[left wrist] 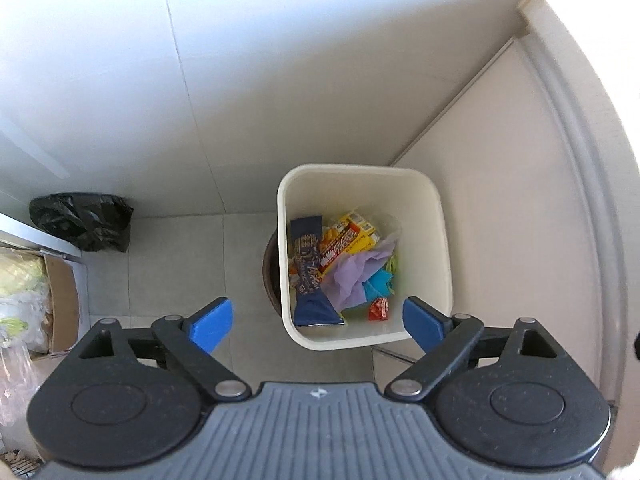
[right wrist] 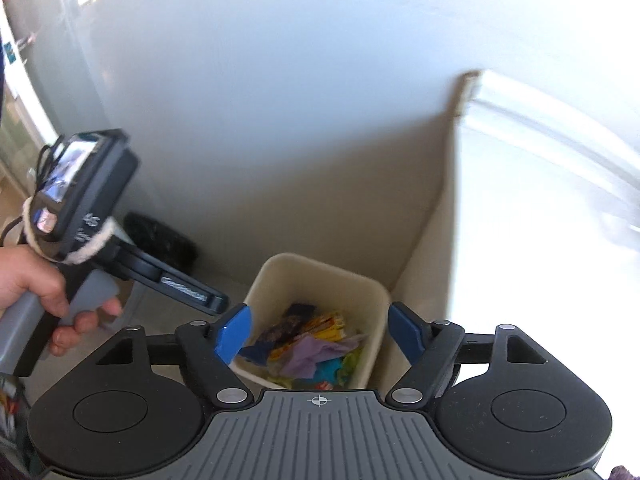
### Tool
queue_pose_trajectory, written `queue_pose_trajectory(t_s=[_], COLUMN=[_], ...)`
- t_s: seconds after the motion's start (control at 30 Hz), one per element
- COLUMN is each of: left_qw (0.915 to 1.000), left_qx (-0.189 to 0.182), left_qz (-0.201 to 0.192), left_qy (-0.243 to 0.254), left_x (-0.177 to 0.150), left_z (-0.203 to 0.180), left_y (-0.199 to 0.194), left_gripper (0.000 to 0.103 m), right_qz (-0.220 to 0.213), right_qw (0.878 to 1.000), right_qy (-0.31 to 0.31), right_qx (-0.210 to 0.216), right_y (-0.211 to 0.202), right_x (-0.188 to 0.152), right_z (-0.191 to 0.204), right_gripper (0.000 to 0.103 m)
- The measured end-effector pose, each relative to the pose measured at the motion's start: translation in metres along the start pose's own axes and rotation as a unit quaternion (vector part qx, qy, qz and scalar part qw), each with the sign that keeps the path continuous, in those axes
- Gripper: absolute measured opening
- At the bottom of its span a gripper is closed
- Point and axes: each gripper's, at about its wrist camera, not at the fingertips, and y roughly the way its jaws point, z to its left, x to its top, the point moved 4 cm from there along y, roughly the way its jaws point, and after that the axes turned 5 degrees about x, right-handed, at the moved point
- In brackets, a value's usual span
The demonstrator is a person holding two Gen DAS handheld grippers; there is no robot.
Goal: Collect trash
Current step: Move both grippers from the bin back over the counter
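Observation:
A cream square bin stands on the floor in a corner. Inside lie a dark blue wrapper, a yellow-red box, purple tissue, a blue scrap and a small red wrapper. My left gripper hangs above the bin's near rim, open, its blue pads holding nothing. In the right wrist view the same bin shows below my right gripper, which is also open and empty. A hand holds the left gripper's handle at the left of that view.
A black rubbish bag sits on the floor by the wall at the left. A cardboard box with plastic bags is at the far left edge. A beige panel closes off the right side. Grey tiled floor lies between bag and bin.

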Motion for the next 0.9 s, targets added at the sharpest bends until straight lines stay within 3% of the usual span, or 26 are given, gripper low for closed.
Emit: queue_pose_trajectory(t_s=[0.27,0.43,0.67,0.9], left_qw=[0.9976,0.9934,0.9829,0.9722], left_qx=[-0.017,-0.038,-0.055,-0.083], left_qz=[-0.066,-0.107,-0.168,-0.187], left_qy=[0.007,0.012,0.052,0.113], left_x=[-0.001,0.012,0.041,0.07], left_z=[-0.015,-0.039,-0.102,-0.187], left_y=[-0.046,-0.074,-0.105,-0.101], left_gripper=[0.101,0.102,0.102,0.102], right_qz=[-0.034,-0.059,-0.079,-0.088], right_qw=[0.998,0.993,0.985,0.971], right_qy=[0.017,0.026,0.058,0.1], right_qx=[-0.056,-0.094,-0.144,-0.198], right_y=[-0.052,-0.081,-0.105,-0.126], right_x=[-0.028,-0.036,-0.05,-0.068], right_z=[-0.024,-0.059,-0.13,-0.216], right_gripper=[0.086,0.091,0.092,0.092])
